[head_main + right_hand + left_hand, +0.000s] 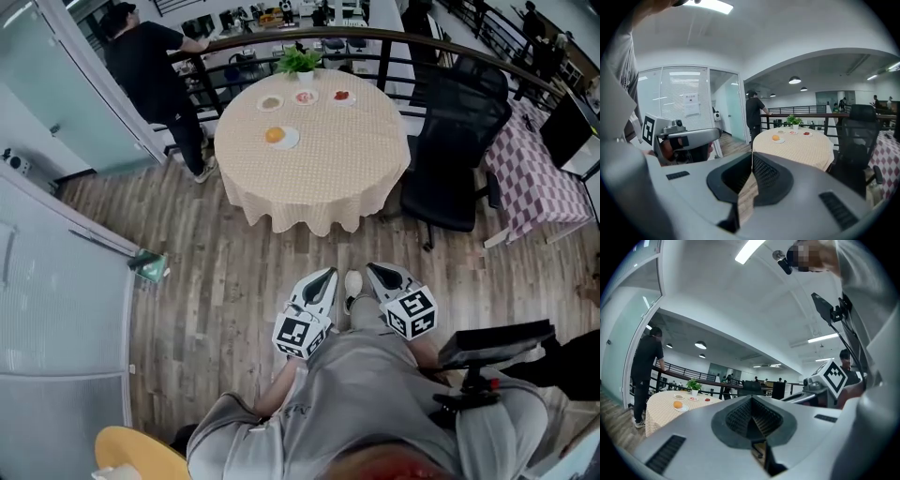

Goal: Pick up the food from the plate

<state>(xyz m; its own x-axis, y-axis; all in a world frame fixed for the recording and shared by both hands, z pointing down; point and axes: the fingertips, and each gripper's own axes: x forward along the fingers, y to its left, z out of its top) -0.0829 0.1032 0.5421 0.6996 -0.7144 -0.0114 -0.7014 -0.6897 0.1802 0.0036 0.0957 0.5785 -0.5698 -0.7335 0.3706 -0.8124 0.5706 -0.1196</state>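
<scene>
A round table with a checked cloth (314,178) stands far ahead. On it an orange piece of food (274,135) lies on a white plate (289,140), also seen as orange food (678,404) and orange food (775,138) in the two gripper views. Three small dishes (305,97) with bits of food sit behind it, by a potted plant (300,62). My left gripper (324,278) and right gripper (374,272) are side by side close to my body, well short of the table. Both are shut and hold nothing, as the left gripper (751,401) and right gripper (752,159) show in their own views.
A person in black (150,66) stands at the railing left of the table. A black office chair (459,141) stands at its right, with a purple checked table (530,178) beyond. Glass partitions (56,234) line the left. Wooden floor (225,281) lies between me and the table.
</scene>
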